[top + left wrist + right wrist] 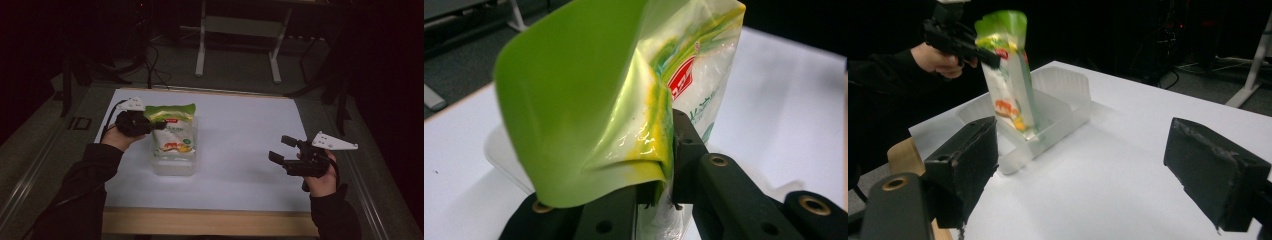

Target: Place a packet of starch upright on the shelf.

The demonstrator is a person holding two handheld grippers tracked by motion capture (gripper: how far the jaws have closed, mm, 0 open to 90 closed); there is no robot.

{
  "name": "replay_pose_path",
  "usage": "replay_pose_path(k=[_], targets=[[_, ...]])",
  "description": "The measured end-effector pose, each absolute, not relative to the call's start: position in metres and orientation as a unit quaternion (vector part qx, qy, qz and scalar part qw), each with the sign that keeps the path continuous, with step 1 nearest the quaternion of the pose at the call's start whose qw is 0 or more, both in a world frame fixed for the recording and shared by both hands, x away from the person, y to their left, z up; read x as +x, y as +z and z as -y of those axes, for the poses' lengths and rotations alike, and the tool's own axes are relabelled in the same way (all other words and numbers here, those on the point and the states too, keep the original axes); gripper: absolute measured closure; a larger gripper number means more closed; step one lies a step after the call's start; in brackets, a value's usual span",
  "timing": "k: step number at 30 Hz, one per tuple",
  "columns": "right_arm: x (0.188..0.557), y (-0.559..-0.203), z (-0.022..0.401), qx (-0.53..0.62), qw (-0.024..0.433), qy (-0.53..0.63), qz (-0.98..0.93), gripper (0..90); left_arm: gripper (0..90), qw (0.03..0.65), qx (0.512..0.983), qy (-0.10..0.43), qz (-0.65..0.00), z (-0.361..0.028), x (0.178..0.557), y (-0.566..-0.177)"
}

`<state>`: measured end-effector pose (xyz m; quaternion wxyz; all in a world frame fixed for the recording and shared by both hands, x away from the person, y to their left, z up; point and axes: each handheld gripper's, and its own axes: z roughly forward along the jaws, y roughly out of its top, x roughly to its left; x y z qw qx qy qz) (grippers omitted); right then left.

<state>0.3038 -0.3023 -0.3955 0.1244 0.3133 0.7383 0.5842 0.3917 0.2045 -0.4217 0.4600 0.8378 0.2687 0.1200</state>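
Gripping the green top edge of a plastic snack bag (624,100), the left gripper (161,126) has its jaws clenched on the film and holds the bag upright. The bag's lower end stands inside a translucent plastic container (1068,100) on the white table (240,150). To the right of the container and well apart from it, the right gripper (281,149) hovers above the table with its jaws spread wide, grasping nothing.

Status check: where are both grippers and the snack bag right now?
Left gripper shut on green-topped bag, upright with its bottom in clear plastic tray. Right gripper open, empty, off to the side. Nothing between bag and tray.
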Motion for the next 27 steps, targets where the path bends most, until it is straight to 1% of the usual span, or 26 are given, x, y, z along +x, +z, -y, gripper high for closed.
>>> replay_pose_path(k=[1, 3, 14, 17, 18, 20, 22, 24, 27], targets=[[0.304, -0.396, 0.302, 0.314, 0.124, 0.584, -0.738, 14.1, 83.7, 0.455, 0.841, 0.118, -0.269, -0.203, 0.393, -0.427], [0.304, -0.396, 0.303, 0.314, 0.122, 0.585, -0.737, 14.1, 83.7, 0.467, 0.834, 0.101, -0.275, -0.204, 0.396, -0.434], [0.304, -0.403, 0.295, 0.31, 0.112, 0.575, -0.749, 14.2, 83.4, 0.463, 0.836, 0.11, -0.274, -0.206, 0.398, -0.438], [0.303, -0.404, 0.293, 0.307, 0.109, 0.573, -0.752, 14.2, 81.3, 0.466, 0.832, 0.118, -0.277, -0.207, 0.396, -0.438], [0.303, -0.404, 0.291, 0.305, 0.109, 0.571, -0.755, 14.2, 76.1, 0.468, 0.83, 0.123, -0.279, -0.208, 0.395, -0.438], [0.303, -0.404, 0.291, 0.304, 0.108, 0.57, -0.756, 14.2, 72.8, 0.474, 0.825, 0.126, -0.282, -0.211, 0.393, -0.436], [0.303, -0.404, 0.291, 0.304, 0.107, 0.571, -0.755, 14.2, 60.7, 0.476, 0.821, 0.128, -0.287, -0.213, 0.391, -0.434], [0.303, -0.403, 0.291, 0.305, 0.108, 0.571, -0.755, 14.2, 54.1, 0.48, 0.818, 0.121, -0.292, -0.214, 0.388, -0.432], [0.303, -0.404, 0.291, 0.305, 0.106, 0.57, -0.756, 14.2, 35.2, 0.49, 0.804, 0.128, -0.311, -0.218, 0.382, -0.428]])
